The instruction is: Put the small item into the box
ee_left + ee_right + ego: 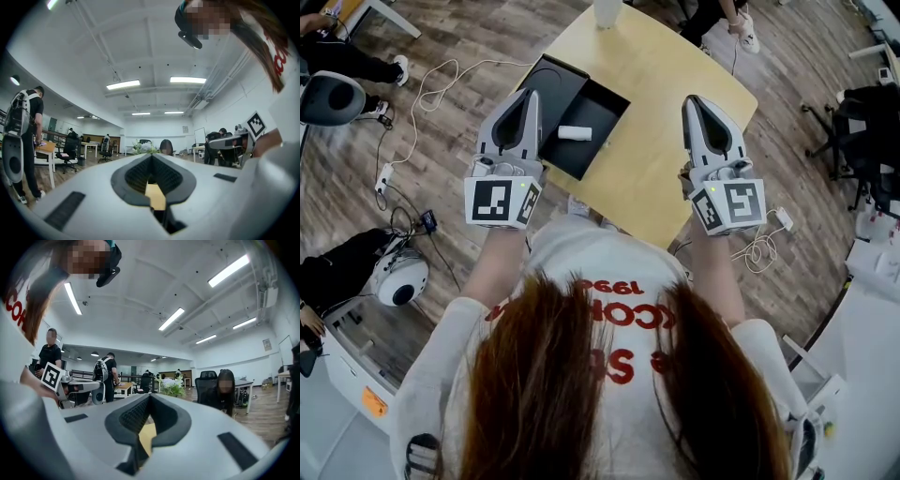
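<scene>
A small white item (575, 132) lies inside the open black box (598, 105), which sits on the left part of the yellow table (675, 75). The box's black lid (551, 82) lies next to it on the left. My left gripper (528, 94) hovers at the table's near-left edge, just left of the box, shut with nothing in it. My right gripper (694, 101) is held over the table's right side, also shut and empty. Both gripper views look out level across the room: the left gripper (151, 156) and the right gripper (150, 397) each show jaws closed together.
A white cup (607, 11) stands at the table's far edge. Cables (431, 84) and a power strip (785, 218) lie on the wooden floor. An office chair (853, 122) stands at the right, white equipment (398, 278) at the left. Seated people are around the table.
</scene>
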`<state>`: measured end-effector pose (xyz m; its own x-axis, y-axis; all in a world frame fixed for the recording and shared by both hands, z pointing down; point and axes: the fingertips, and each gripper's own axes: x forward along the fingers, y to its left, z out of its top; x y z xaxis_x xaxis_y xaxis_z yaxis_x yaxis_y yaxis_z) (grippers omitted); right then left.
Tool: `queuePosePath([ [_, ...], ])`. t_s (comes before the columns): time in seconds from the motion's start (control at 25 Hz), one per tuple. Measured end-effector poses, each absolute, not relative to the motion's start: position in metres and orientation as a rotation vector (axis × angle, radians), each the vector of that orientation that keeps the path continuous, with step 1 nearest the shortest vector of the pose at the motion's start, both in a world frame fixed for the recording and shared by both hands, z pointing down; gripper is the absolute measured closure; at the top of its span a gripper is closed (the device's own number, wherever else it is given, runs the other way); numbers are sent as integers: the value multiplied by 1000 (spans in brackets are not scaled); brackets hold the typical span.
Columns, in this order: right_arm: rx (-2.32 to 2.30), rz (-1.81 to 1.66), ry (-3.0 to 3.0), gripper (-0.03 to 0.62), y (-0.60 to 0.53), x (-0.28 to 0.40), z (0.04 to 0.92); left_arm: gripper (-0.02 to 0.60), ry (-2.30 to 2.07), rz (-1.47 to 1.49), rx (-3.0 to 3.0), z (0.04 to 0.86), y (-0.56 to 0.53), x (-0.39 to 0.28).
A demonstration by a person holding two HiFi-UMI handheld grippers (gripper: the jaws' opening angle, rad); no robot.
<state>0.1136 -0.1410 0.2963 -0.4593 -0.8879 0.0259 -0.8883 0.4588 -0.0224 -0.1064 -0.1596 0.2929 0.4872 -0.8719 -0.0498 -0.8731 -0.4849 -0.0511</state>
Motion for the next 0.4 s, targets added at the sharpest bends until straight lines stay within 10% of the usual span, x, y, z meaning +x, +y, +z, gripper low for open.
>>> queuePosePath([
  [0.4, 1596, 18, -2690, 591, -141, 102, 292, 574, 1555, 46, -2643, 293, -160, -109],
])
